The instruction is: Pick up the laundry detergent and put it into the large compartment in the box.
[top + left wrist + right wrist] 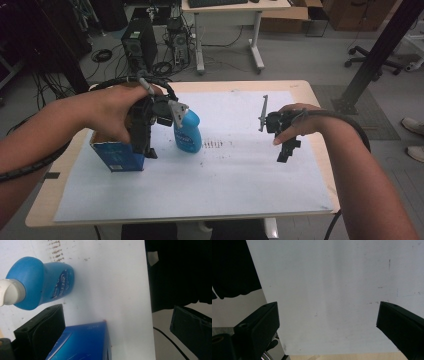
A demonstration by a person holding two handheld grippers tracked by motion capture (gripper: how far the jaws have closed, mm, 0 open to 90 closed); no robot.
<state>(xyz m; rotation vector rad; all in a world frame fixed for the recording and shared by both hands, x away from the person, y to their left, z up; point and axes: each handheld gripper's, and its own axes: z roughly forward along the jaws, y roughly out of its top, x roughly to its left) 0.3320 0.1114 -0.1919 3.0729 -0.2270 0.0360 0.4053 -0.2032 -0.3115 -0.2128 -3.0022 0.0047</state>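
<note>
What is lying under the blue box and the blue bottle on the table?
A large white sheet covers the tabletop; the blue box and the blue bottle both stand on it. The wooden table shows past its edges. The box and bottle hide the sheet directly beneath them.

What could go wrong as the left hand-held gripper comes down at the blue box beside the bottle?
The left hand-held gripper hangs open over the blue box, with one jaw near its top edge. If it closes off-centre, the box may tip or slide on the white sheet. The blue bottle stands upright close beside the box, so a sideways nudge could topple it. The right hand-held gripper hovers open, apart from both.
</note>
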